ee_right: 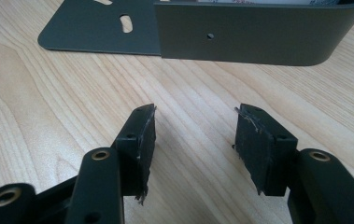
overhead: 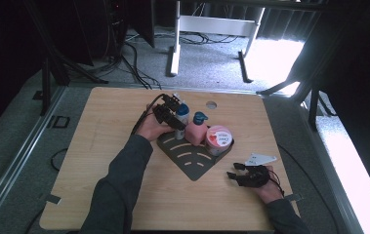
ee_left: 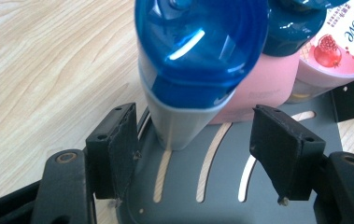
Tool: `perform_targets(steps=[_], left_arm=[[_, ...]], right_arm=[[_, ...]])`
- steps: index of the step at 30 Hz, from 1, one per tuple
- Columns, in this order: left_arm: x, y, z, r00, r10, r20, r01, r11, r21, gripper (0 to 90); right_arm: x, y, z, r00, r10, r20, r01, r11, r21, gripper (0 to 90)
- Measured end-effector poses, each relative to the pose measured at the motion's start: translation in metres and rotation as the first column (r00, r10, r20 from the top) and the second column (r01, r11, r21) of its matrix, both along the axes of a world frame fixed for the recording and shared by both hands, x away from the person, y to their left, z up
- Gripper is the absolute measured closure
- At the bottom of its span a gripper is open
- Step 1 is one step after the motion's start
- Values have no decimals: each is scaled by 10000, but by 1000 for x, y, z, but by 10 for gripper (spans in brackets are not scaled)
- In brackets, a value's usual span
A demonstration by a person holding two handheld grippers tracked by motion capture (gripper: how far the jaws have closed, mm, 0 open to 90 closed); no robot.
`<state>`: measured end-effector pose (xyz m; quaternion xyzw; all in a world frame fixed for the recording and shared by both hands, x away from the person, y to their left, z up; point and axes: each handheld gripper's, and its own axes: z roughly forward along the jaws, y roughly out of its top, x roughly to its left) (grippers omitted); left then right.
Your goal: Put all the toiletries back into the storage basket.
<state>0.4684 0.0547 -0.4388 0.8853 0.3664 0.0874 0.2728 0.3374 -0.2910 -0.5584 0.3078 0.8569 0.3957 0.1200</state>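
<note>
table [overhead: 99, 161]: pale wood, light grain w/ darker streaks
tray [overhead: 192, 163]: dark grey metal, curved slots showing wood thru
tube [ee_left: 184, 107]: grey body, glossy translucent blue cap
pink bottle [overhead: 195, 132]: pink body, dark teal-blue cap
jar [overhead: 218, 136]: white/pink lid, red fruit pic, blue lettering
left gripper [ee_left: 202, 144]: black, pads matt black
right gripper [ee_right: 191, 140]: black, brass-tone screw holes; pale grey plate on top
sleeves [overhead: 119, 190]: dark grey
floor [overhead: 212, 53]: grey carpet, black cables
</note>
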Motion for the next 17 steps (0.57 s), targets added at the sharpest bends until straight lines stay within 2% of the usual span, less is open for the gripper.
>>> perform_targets(steps=[6, 16, 17], left_arm=[[-3, 6, 5, 9998, 105, 153, -107, 9999, 105, 338], [-7, 14, 6, 9997, 159, 180, -164, 9994, 310, 341], [-8, 15, 7, 9996, 157, 247, -168, 9988, 457, 341]], right_arm=[[0, 0, 0, 10000, 0, 4, 0, 10000, -12, 474], [0, 0, 0, 10000, 0, 6, 0, 10000, -13, 474], [0, 0, 0, 10000, -2, 6, 2, 10000, -14, 473]])
